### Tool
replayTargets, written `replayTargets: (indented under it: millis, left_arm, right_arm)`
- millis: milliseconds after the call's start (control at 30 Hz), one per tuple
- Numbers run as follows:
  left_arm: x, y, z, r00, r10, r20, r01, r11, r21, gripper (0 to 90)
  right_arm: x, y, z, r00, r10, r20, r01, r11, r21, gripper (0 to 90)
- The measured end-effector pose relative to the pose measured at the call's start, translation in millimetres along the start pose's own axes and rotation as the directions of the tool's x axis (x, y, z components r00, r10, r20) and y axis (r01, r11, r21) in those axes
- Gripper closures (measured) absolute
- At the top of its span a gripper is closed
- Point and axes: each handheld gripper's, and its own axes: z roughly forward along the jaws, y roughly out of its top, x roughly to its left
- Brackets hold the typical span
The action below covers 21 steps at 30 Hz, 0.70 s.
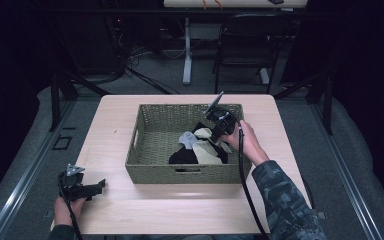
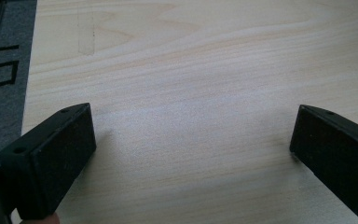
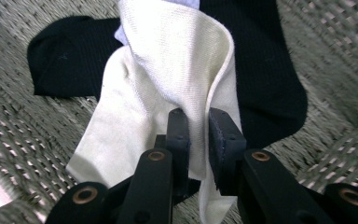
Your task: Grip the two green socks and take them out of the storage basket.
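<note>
A cream sock (image 3: 168, 70) lies rumpled in the near right part of a woven green basket (image 1: 152, 145), draped over black socks (image 3: 265, 70) that spread flat on the basket floor. A fold of the cream sock stands up, pinched between the jaws of the right gripper (image 3: 199, 135). A pale grey-blue piece of cloth (image 1: 186, 138) sits at the pile's left edge.
</note>
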Motion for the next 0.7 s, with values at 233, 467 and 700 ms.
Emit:
replayTargets:
  millis: [233, 467, 700]
  left_arm:
    - [0.0, 0.0, 0.0, 1.0000, 0.000, 0.000, 0.000, 1.0000, 0.000, 0.0]
    - [0.0, 0.0, 0.0, 1.0000, 0.000, 0.000, 0.000, 1.0000, 0.000, 0.0]
    - [0.0, 0.0, 0.0, 1.0000, 0.000, 0.000, 0.000, 1.0000, 0.000, 0.0]
  right_arm:
    - [1.1, 3.4, -14.5, 0.9998, -0.018, 0.002, 0.018, 1.000, -0.003, 79.2]
    - [3.9, 6.7, -27.9, 0.9997, -0.025, 0.008, 0.025, 1.000, -0.012, 79.1]
    - [5.5, 9.2, -40.4, 0.9994, -0.034, 0.012, 0.034, 0.999, -0.024, 79.1]
